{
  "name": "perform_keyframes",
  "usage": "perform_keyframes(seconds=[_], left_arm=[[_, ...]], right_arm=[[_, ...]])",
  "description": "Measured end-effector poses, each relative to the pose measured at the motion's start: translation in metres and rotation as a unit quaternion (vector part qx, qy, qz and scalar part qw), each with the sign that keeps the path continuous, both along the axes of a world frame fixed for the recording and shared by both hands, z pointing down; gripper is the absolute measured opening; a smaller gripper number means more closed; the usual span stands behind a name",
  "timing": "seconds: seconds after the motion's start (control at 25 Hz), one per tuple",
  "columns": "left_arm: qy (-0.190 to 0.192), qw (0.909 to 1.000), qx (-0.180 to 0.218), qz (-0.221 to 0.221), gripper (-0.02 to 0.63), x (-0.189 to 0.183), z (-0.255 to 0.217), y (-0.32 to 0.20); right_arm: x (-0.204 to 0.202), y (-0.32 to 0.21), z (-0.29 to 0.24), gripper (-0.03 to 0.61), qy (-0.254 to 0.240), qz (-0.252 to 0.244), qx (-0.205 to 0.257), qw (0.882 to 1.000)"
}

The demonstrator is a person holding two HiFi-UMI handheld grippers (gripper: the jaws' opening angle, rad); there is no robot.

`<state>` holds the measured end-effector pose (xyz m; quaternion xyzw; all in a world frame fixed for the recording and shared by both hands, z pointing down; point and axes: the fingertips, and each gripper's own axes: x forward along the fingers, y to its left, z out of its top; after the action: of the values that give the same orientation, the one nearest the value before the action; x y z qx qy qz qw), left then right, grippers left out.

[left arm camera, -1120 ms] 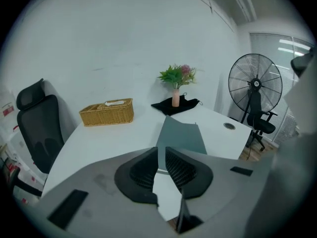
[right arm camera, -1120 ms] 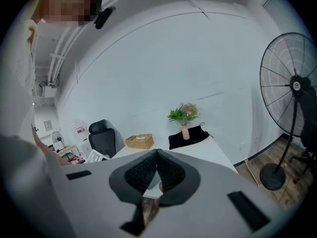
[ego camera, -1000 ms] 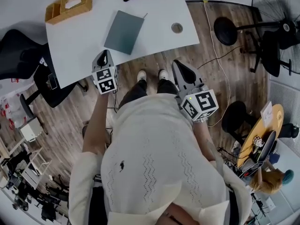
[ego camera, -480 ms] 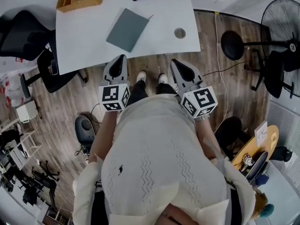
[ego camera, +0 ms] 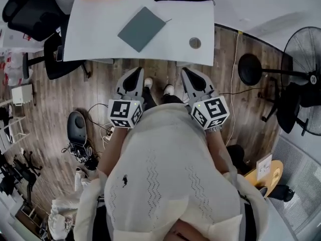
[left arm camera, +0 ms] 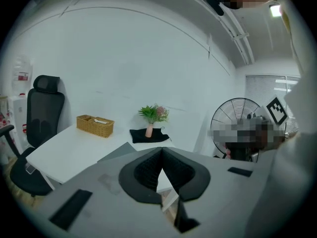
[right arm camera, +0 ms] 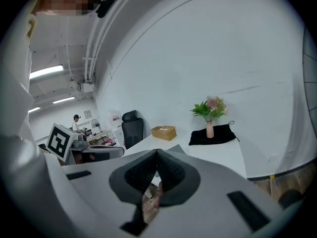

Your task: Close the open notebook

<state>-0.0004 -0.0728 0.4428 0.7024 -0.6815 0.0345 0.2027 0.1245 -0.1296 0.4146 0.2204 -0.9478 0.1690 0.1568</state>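
My left hand-held gripper [ego camera: 135, 73] and right hand-held gripper [ego camera: 187, 73] are both clenched on nothing. The notebook [ego camera: 142, 28] lies closed on the surface [ego camera: 95, 39], ahead, well apart from both.

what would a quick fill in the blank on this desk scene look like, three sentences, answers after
1. The grey notebook on the white table lies ____.
2. The left gripper and the right gripper both have their jaws ____, with nothing between them.
3. The vase of flowers stands on a ____ cloth.

Missing words: closed; shut; black
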Motion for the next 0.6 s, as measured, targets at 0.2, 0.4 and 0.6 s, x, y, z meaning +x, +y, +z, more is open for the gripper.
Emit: perform_keyframes(seconds=[0.2,0.4,0.6], left_arm=[[-0.005,0.9995,0.009,-0.031,0.012,0.008,-0.004,0.009],[-0.014,0.9978,0.026,-0.059,0.012,0.008,-0.014,0.018],[-0.034,0.9947,0.052,-0.082,0.012,0.004,-0.040,0.023]], right_arm=[[0.000,0.006,0.001,0.000,0.000,-0.040,0.002,0.999],[-0.002,0.004,-0.004,0.000,-0.005,-0.065,0.011,0.998],[-0.004,0.001,-0.021,0.000,-0.018,-0.078,0.025,0.996]])
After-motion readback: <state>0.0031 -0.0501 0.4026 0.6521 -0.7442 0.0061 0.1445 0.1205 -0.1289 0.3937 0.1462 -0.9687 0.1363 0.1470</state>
